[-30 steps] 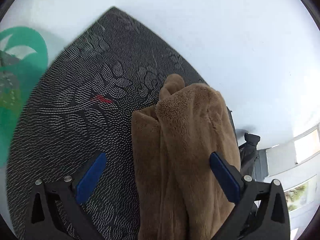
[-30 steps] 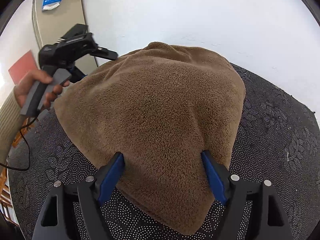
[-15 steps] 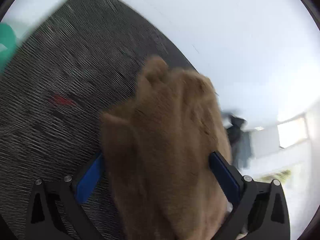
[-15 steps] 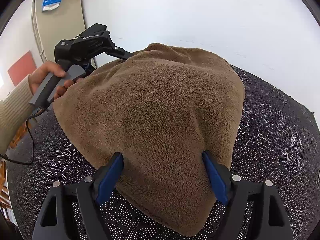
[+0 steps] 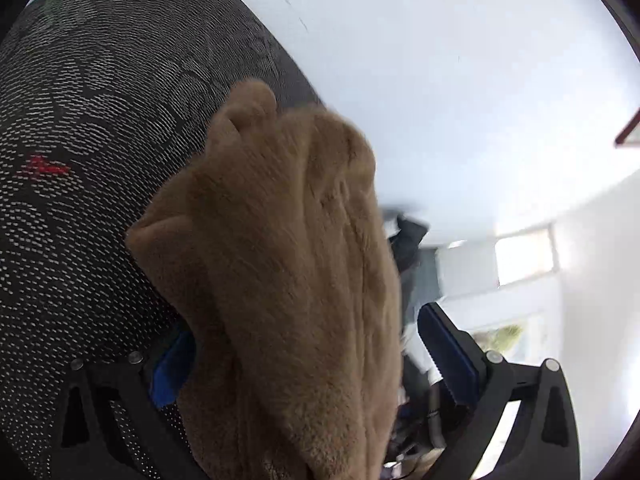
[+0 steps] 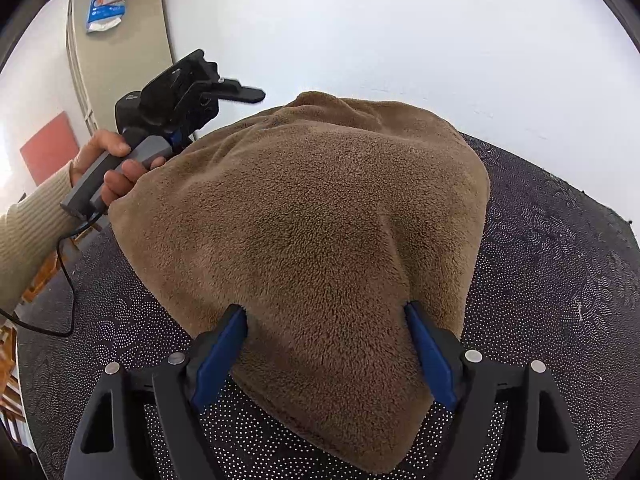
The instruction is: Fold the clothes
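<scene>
the brown fleece garment lies bunched in a thick mound on the dark patterned tabletop, filling the middle of the right wrist view and running from the lower centre up toward the white wall. the right claw stands spread wide, its blue pads on either side of the near end of the fleece without pinching it. in the left wrist view the left claw is also spread, with a fold of the same fleece bulging up between its pads; the left pad is partly buried in the pile, the right pad stands clear of the cloth, so nothing is clamped there. at the left of the right wrist view a hand holds that left tool at the far left edge of the mound. the risk from here is that either claw closes on several layers at once, since the fleece is thick and doubled, and drags the whole bundle instead of a single edge. the blur in the left view also suggests quick motion, which could tumble the mound out of shape.
</scene>
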Tool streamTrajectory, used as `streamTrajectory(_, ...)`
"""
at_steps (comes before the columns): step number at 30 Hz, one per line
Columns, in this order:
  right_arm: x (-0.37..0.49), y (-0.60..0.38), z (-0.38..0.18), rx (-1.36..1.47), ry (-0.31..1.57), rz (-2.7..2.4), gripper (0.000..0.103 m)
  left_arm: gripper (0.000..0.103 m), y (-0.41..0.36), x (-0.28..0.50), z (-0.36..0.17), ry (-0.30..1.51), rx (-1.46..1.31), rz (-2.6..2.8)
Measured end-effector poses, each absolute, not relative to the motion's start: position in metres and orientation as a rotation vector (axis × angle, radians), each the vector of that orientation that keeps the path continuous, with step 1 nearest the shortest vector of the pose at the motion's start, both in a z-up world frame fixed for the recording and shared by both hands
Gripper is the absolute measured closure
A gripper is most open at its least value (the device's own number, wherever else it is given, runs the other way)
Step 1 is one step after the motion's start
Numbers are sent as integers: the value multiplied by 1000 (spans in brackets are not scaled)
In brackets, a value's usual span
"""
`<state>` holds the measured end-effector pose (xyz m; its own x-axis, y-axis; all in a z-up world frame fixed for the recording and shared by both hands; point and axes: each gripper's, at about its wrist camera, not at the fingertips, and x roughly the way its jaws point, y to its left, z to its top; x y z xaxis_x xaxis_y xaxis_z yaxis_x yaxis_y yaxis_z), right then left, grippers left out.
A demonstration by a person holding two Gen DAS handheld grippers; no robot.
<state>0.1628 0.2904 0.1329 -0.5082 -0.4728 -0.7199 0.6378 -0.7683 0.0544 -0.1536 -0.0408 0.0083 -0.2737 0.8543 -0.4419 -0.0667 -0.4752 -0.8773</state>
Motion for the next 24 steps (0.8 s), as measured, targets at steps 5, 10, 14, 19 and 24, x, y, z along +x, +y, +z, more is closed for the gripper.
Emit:
streamTrajectory(5,167,294,133,986,272,-2273,20,32,-16,-150,10,-920,-1378,1847)
streamTrajectory(10,170,290,135,974,264,-2269,16,51,-22,-144,1,-971,-1350,1842)
streamTrajectory(14,173,289,150,969,238,-2231,5,53,-26,-138,-8,-1017,-1314,1826)
streamTrajectory(19,144,336,182,1022,-109,-2275,5,53,-24,-134,-7,-1010,-1299,1825)
streamTrajectory(24,68,367,161,1234,-445,-2232,4,53,-20,-129,-6,-1009,-1286,1830)
